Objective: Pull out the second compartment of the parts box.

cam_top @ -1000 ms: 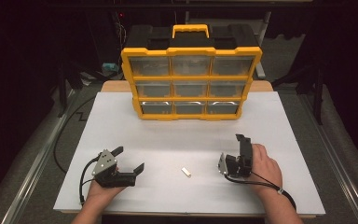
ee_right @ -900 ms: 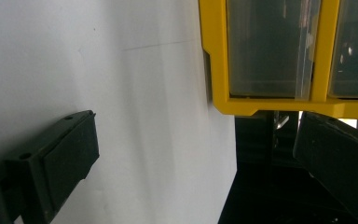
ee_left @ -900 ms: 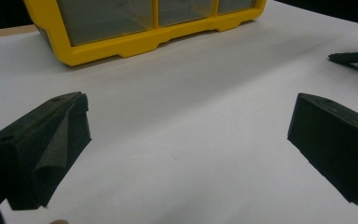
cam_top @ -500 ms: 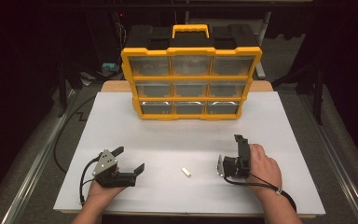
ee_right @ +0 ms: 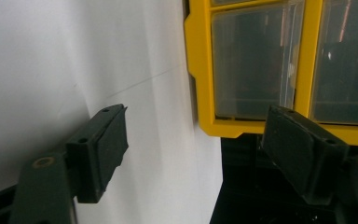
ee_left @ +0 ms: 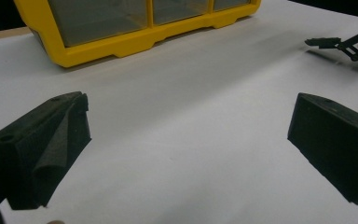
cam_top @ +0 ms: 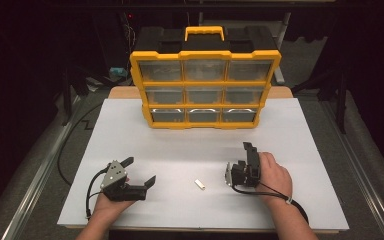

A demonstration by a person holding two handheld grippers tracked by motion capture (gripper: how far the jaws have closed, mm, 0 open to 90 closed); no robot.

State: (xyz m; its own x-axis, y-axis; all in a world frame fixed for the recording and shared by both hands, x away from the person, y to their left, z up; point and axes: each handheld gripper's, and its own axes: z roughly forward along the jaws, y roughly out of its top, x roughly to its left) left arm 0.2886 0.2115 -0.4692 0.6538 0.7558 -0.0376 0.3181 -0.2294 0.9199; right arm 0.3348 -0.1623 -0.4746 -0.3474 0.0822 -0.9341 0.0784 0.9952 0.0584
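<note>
A yellow organizer (cam_top: 205,87) with clear drawers and a black back stands upright at the far middle of the white table sheet (cam_top: 130,130). A small white piece (cam_top: 199,184) lies on the sheet between my two grippers. My left gripper (cam_top: 139,171) rests at the near left, open, with nothing between its jaws (ee_left: 186,140). My right gripper (cam_top: 246,150) is rolled onto its side at the near right and points at the organizer (ee_right: 261,70). It is open and empty (ee_right: 196,144). The left gripper view has the organizer's bottom edge (ee_left: 121,42) and the right gripper (ee_left: 340,44) far off.
Black cables trail from both grippers toward the near edge. A wooden tabletop edge (cam_top: 120,92) shows behind the sheet beside the organizer. Dark floor and metal rails (cam_top: 40,175) flank the table.
My right gripper has shifted slightly to the left, toward the small white piece. The left gripper has not moved.
</note>
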